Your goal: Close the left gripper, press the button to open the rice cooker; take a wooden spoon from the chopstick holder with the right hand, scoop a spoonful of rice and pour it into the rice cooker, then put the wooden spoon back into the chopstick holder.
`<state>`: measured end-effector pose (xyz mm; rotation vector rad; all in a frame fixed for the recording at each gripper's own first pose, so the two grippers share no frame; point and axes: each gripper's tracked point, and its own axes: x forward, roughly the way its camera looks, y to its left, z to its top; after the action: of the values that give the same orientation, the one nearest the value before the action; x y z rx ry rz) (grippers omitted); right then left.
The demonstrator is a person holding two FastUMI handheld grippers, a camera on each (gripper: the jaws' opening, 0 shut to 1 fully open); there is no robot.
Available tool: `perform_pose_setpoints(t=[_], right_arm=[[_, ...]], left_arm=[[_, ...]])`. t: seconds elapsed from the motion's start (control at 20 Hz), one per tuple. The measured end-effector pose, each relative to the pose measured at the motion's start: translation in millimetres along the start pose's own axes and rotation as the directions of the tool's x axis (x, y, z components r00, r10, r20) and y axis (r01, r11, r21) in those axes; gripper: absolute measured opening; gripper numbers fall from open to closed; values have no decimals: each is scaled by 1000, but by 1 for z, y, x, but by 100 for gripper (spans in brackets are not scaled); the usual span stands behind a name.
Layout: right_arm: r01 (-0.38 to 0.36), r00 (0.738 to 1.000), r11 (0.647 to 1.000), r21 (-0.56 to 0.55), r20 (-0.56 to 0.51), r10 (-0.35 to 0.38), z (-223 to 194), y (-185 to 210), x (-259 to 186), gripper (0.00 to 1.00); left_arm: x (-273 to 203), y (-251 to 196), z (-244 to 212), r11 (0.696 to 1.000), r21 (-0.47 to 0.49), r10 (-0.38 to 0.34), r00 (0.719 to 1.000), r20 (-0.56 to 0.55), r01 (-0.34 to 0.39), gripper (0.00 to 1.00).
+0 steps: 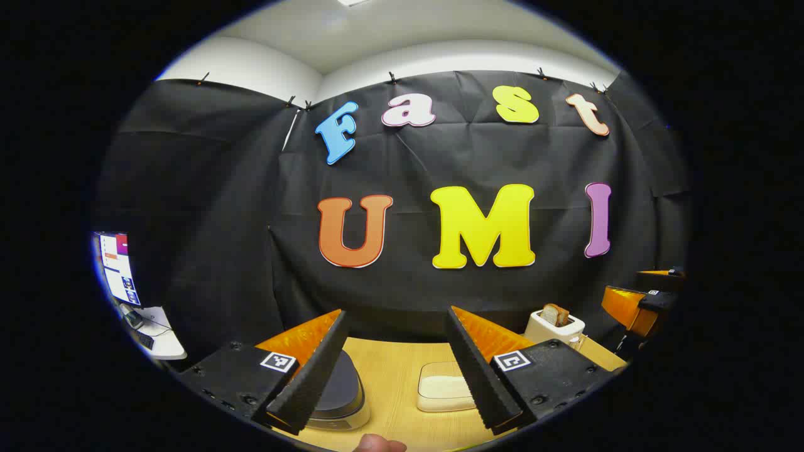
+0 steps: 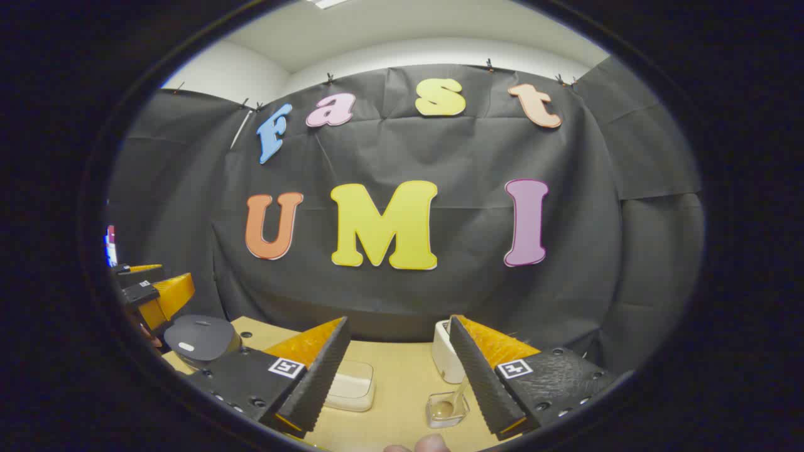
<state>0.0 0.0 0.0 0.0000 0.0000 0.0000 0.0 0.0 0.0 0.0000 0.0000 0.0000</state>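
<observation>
Fingertips of a hand (image 1: pixel 379 444) peek in at the bottom edge of the left gripper view, just beneath the left gripper (image 1: pixel 397 370). Its jaws stand spread wide, holding nothing and touching nothing. Each finger mount carries a small square black-and-white marker; no readable writing shows on them.

Beneath and between those jaws lies a pale wooden tabletop (image 1: pixel 392 383). On it, behind the left-hand finger, sits the rice cooker (image 1: pixel 339 392), dark lid down and shut. Just beside it, toward the middle, sits a shallow cream-coloured container (image 1: pixel 443 386). Farther back, near the tabletop's far right edge, stands a white toaster (image 1: pixel 553 326) with a slice of bread upright in its slot. Beyond that, at the far right, the right gripper hangs above the tabletop. At the far left, off the tabletop, a lit monitor (image 1: pixel 118 267) stands on a white desk.

In the right gripper view, the right gripper (image 2: pixel 396 373) likewise has its jaws spread wide and empty. Between them sits a small clear holder (image 2: pixel 447 408) with the wooden spoon (image 2: pixel 451 400) leaning in it. At that view's far left, the left gripper hovers over the closed rice cooker.
</observation>
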Motion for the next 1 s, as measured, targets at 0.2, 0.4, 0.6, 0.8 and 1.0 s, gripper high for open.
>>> perform_pose_setpoints(t=[0.2, 0.4, 0.6, 0.8, 1.0], right_arm=[[14, 1000, 1000, 5, -19, -14, -6, -7, 4, 97], [25, 999, 999, 20, -39, -24, -11, -9, 2, 93], [25, 999, 999, 28, -46, -24, -11, -8, 2, 95], [16, 999, 1000, 22, -39, -16, -8, -5, 0, 95], [9, 999, 1000, 24, -43, -8, -9, -4, 2, 95]], left_arm=[[2, -1, -5, 1000, 2, -2, 1000, -17, 2, 98], [2, 3, -10, 1000, 8, -7, 999, -32, 7, 98], [0, 14, -10, 1000, 14, 10, 999, -39, -9, 98], [-1, 17, -8, 1000, 25, 16, 999, -33, -15, 98], [-3, 19, -8, 999, 33, 26, 999, -31, -25, 98]])
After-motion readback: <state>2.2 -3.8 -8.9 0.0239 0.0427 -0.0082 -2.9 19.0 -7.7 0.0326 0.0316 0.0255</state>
